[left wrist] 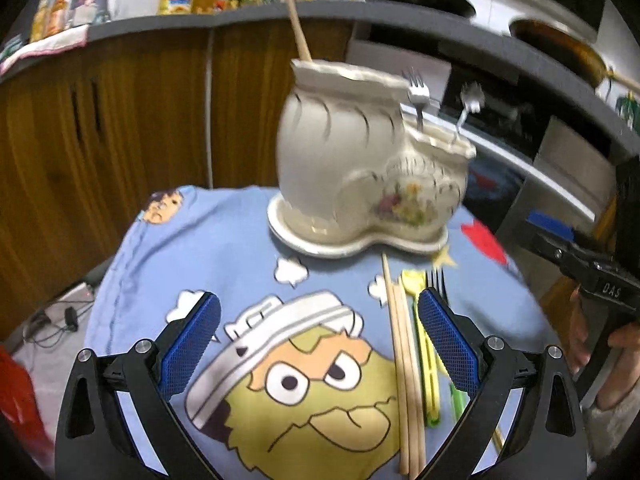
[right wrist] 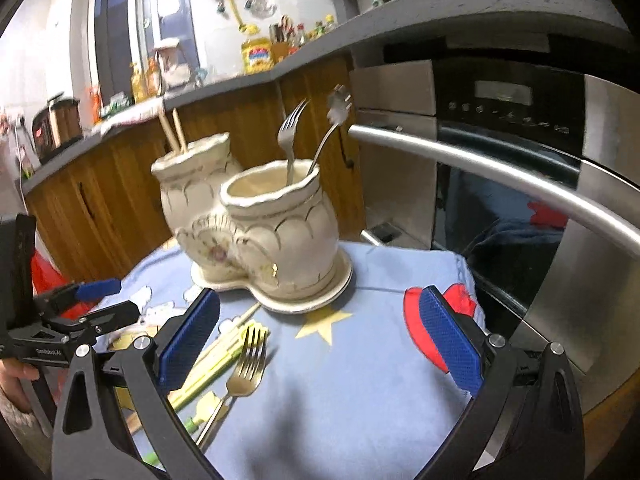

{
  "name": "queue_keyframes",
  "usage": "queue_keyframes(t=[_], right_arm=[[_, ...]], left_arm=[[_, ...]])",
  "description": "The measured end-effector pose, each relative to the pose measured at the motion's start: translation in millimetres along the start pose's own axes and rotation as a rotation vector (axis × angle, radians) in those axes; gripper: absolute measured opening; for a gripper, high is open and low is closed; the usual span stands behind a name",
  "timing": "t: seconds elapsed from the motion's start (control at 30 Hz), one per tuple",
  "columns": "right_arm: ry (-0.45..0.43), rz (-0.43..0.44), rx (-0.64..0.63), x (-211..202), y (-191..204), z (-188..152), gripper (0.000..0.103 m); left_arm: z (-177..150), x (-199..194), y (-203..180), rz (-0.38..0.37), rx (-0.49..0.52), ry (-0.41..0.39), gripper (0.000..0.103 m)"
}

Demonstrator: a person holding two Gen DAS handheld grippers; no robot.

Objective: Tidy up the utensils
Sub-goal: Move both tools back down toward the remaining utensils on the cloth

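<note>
The left gripper (left wrist: 320, 344) hung spread wide over the cloth-covered surface (left wrist: 168, 256), pinching nothing, and the right gripper (right wrist: 320, 344) stood equally wide apart and empty. The nearest risk lay under the left gripper's right finger (left wrist: 448, 340): the wooden chopsticks (left wrist: 404, 364), the yellow-green utensil (left wrist: 426, 364) and the dark-looking fork (left wrist: 436, 280) lay bunched touching one another, so a closing grasp could catch two or three at once or scissor a chopstick away across the soft cloth. Seen from the left wrist, that bundle ran from about 5 o'clock up toward 1 o'clock of the gripper's centre, partly hidden by the right finger. From the right wrist the same loose fork (right wrist: 246, 364) lay at about 8 o'clock, just beside the left finger (right wrist: 188, 344), with the chopsticks and green pieces under it. Farther out, at 12 o'clock in both views, the cream two-pot holder (left wrist: 352, 168) stood on its saucer; its taller pot held chopsticks (right wrist: 173, 128) and its lower pot held two forks (right wrist: 290, 136) leaning outward. A long utensil carried in low could knock those leaning forks or nudge the holder, which probably sat unsteadily on folded cloth. The two grippers were also near each other beside the bundle, so a clash looked possible.
</note>
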State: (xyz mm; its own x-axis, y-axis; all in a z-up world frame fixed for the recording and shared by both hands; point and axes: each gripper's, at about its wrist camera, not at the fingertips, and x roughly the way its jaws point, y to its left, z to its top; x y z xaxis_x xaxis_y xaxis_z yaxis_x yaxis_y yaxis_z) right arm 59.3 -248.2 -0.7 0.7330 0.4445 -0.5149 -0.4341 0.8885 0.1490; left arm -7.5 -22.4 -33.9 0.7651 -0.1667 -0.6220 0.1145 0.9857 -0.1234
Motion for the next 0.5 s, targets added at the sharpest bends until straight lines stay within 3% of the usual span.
queue_keyframes(t=[0.23, 0.33, 0.5], right_arm=[[0.103, 0.016, -0.089, 19, 17, -10, 0.097], [0.144, 0.014, -0.13, 26, 24, -14, 0.086], [0.195, 0.042, -0.13, 34, 25, -19, 0.066]], left_arm=[[-6, 13, -12, 0.013, 0.078, 0.08, 0.096], [-9, 17, -19, 0.011, 0.123, 0.103, 0.095], [-14, 23, -25, -0.011, 0.164, 0.142, 0.074]])
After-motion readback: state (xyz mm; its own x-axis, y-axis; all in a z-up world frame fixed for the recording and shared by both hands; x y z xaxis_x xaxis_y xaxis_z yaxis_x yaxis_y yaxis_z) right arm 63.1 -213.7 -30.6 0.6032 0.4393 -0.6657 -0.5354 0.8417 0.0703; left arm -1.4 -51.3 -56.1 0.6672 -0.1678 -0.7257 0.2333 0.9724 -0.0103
